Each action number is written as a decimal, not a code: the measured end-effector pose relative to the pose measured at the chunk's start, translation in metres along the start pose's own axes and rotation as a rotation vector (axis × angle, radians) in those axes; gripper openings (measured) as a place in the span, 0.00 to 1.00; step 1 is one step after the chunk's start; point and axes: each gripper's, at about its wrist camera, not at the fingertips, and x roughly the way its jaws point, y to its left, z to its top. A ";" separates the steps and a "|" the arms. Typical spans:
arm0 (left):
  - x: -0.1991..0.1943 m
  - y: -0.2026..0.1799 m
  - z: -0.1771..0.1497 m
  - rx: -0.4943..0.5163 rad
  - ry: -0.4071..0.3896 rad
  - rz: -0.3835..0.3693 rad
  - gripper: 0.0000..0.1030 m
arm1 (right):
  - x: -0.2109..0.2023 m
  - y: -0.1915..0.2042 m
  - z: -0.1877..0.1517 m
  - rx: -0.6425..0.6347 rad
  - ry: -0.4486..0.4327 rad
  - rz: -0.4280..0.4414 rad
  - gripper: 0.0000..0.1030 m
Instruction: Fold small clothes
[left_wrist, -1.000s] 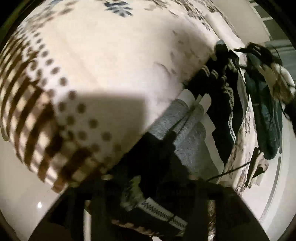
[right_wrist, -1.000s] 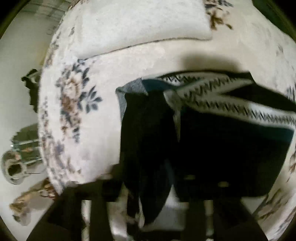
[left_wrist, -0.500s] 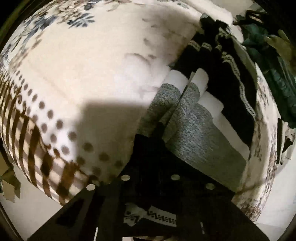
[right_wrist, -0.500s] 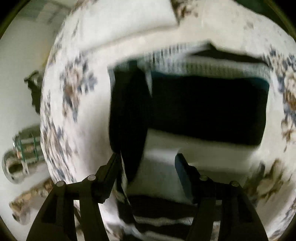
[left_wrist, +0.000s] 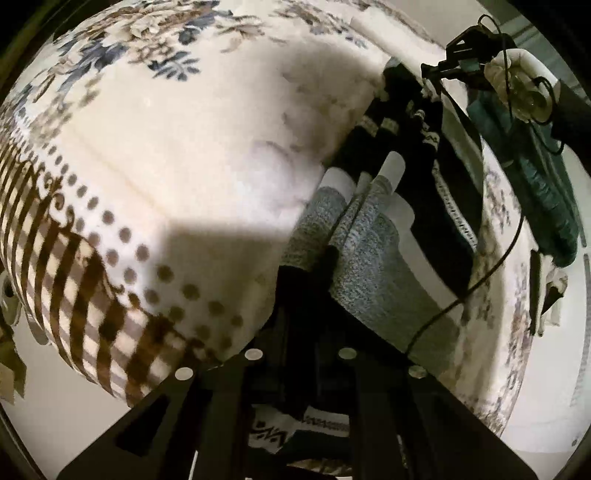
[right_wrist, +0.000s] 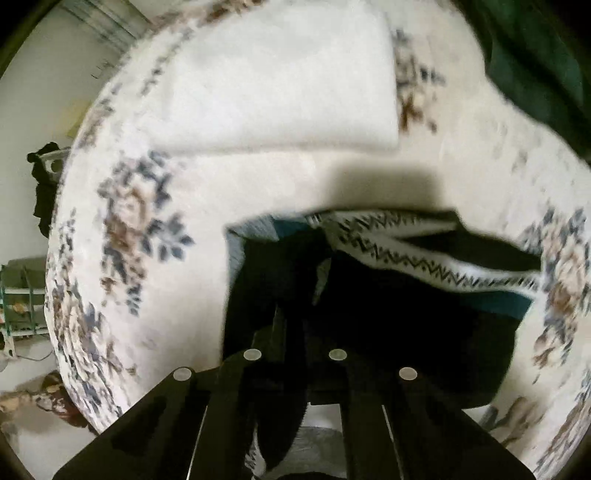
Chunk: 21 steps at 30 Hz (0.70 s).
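On the floral blanket, both hand-held grippers nearly closed, pinching dark sweater.

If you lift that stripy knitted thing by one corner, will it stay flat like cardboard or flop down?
Probably flop: the knitted garment already sags and creases where the right gripper pinches it. It looks soft and fairly light. On the fuzzy blanket it would likely drag and bunch rather than slide.

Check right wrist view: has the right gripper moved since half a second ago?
Yes. The right gripper pulled back toward the floral blanket's near edge; the white pillow shows more fully.
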 end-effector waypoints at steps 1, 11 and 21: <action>-0.001 0.000 0.000 -0.003 -0.004 -0.004 0.07 | 0.001 0.007 0.004 -0.005 0.004 0.003 0.06; 0.031 0.044 0.013 -0.141 0.127 -0.102 0.32 | 0.057 0.028 0.006 0.074 0.176 0.096 0.29; -0.014 0.060 0.016 -0.140 0.112 -0.101 0.59 | -0.054 -0.061 -0.185 0.038 0.230 0.216 0.71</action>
